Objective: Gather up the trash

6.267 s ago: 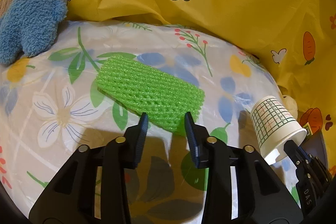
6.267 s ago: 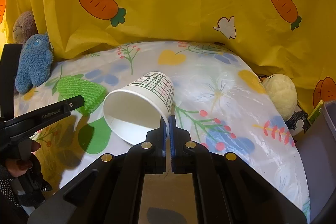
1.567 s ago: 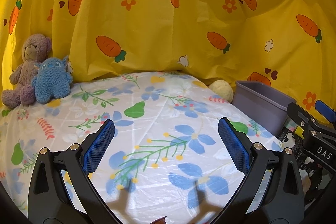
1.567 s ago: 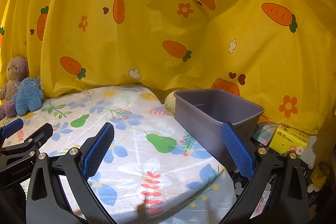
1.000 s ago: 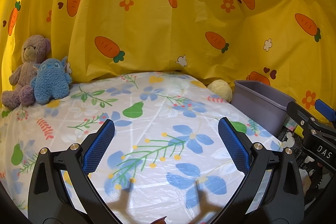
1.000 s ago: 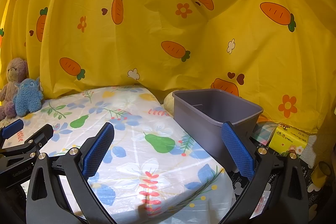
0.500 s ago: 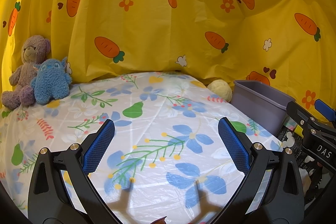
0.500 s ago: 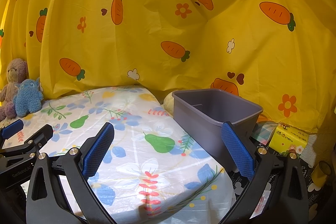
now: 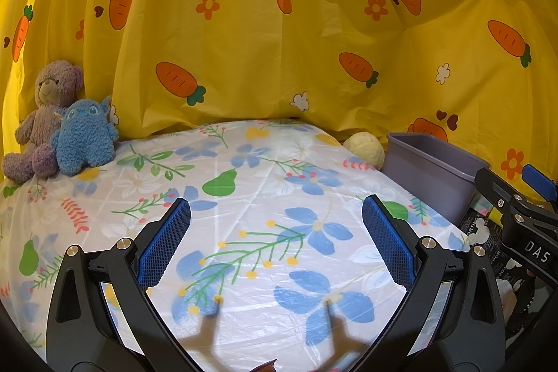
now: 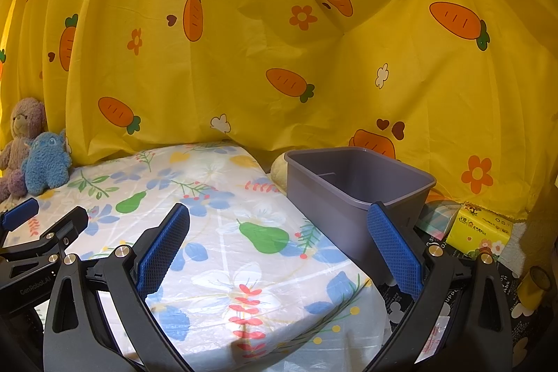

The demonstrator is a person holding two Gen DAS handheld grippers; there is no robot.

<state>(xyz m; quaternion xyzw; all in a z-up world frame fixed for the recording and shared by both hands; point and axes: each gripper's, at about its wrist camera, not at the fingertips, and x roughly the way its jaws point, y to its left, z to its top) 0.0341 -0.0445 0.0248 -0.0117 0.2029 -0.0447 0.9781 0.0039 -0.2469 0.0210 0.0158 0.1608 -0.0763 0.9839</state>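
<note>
A grey plastic bin [image 10: 352, 187] stands at the right edge of the table; it also shows in the left wrist view [image 9: 429, 169]. What lies inside it is hidden. My left gripper [image 9: 275, 225] is wide open and empty above the flowered tablecloth [image 9: 244, 197]. My right gripper [image 10: 277, 229] is wide open and empty, held above the table's right edge next to the bin. No green foam net or paper cup shows on the table.
A blue plush [image 9: 83, 138] and a purple teddy bear [image 9: 42, 114] sit at the back left. A cream plush ball [image 9: 362, 147] lies beside the bin. A yellow tissue pack [image 10: 477, 229] lies right of the bin. A yellow carrot curtain [image 9: 279, 40] hangs behind.
Since 6.3 s ago both grippers have let go and pulled back; the net and the cup are gone from the table. In the last second nothing has visibly moved.
</note>
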